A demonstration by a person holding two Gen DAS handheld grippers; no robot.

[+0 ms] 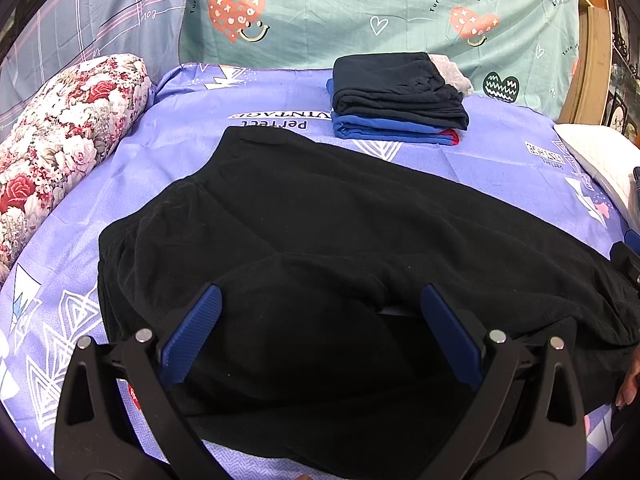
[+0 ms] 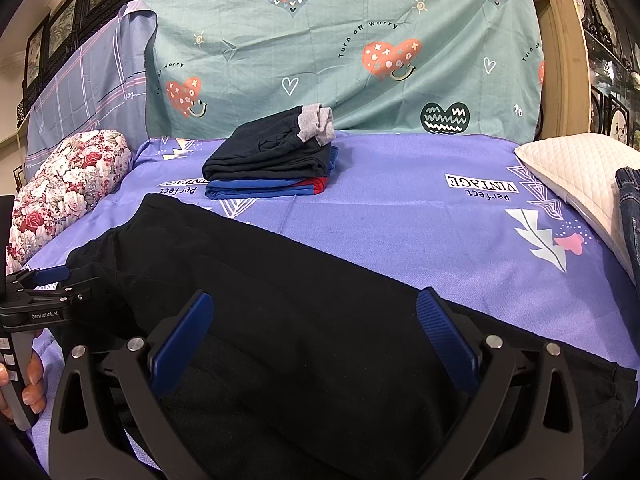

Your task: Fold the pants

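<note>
We are hovering over the black pants point(image 1: 320, 216), which are lying spread across the purple bedsheet point(image 1: 500, 160) in front of us, with nothing gripped: the left gripper point(image 1: 320, 300) is standing wide open above the near edge of the cloth, and the right gripper point(image 2: 314, 304) is likewise gaping over the leg end. We are judging this to be the start of a fold, with the garment laid out but not yet doubled. The next move is probably calling for each gripper to drop onto an edge and pinch a layer before carrying it across. Behind the pants, a stack of folded clothes point(image 2: 268, 164) is sitting apart from them on the sheet. The dark fabric is hiding its own seams and layers, so we are not making out where the waistband ends, and the nearest hem is falling out of view below both cameras.
</note>
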